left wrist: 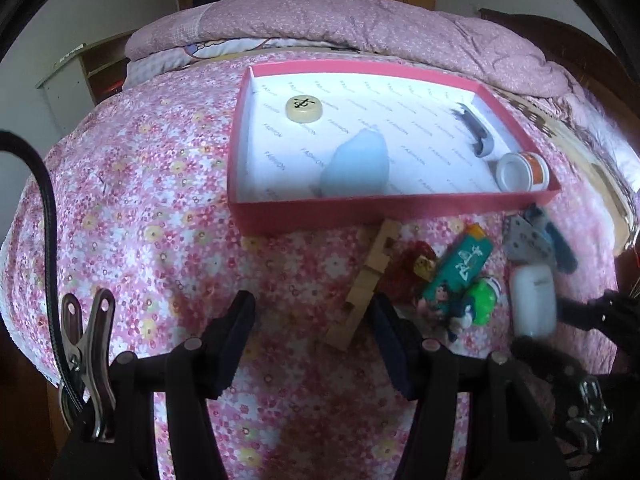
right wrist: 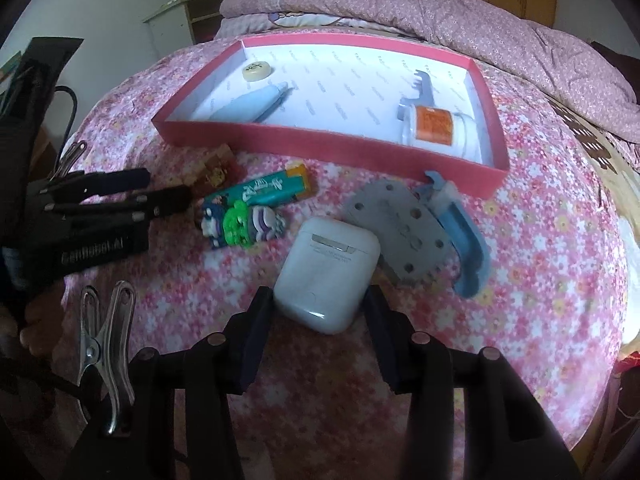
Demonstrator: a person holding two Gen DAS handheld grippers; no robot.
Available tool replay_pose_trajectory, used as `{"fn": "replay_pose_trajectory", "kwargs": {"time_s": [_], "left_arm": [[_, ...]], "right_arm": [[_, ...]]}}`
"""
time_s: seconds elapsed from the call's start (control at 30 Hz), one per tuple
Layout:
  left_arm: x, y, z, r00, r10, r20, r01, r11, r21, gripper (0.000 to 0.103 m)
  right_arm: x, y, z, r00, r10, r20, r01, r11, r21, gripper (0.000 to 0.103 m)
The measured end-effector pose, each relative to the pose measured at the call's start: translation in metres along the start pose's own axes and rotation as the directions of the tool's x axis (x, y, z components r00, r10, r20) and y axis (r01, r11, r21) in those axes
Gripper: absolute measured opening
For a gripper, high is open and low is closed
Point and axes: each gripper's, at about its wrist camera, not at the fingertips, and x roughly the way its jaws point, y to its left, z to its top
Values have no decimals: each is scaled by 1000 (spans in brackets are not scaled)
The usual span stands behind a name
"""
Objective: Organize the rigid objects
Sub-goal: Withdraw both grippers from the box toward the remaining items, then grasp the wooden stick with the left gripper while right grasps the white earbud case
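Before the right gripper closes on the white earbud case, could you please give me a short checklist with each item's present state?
1. Right gripper open: ok.
2. White earbud case between its fingers: ok.
3. Pads touching the case: cannot tell.
4. Grey perforated plate clear of the case: not ok, it lies right against it.
5. Free floor in the pink box: ok.
6. Left gripper open, holding nothing: ok.

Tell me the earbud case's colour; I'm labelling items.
Plain white; the earbud case shows best in the right wrist view, lying between the right gripper's open fingers.
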Motion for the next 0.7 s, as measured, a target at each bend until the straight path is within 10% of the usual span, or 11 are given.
{"fn": "replay_pose_trajectory", "kwargs": {"time_s": [0.3, 0.5, 0.7], "left_arm": [[10, -17, 12, 999, 20, 39, -22, 998, 55, 62], [6, -24, 10, 999, 10, 52, -14, 996, 92, 29], [0, -6, -1, 1000, -18, 24, 17, 999, 43, 29]], "right_arm": [[-1, 2, -7, 999, 17, 46, -16, 1000, -19, 53], [-2, -2, -8, 997, 49, 59, -48, 999, -6, 55], [-3, -2, -10, 996, 49, 74, -49, 999, -5, 56]]}}
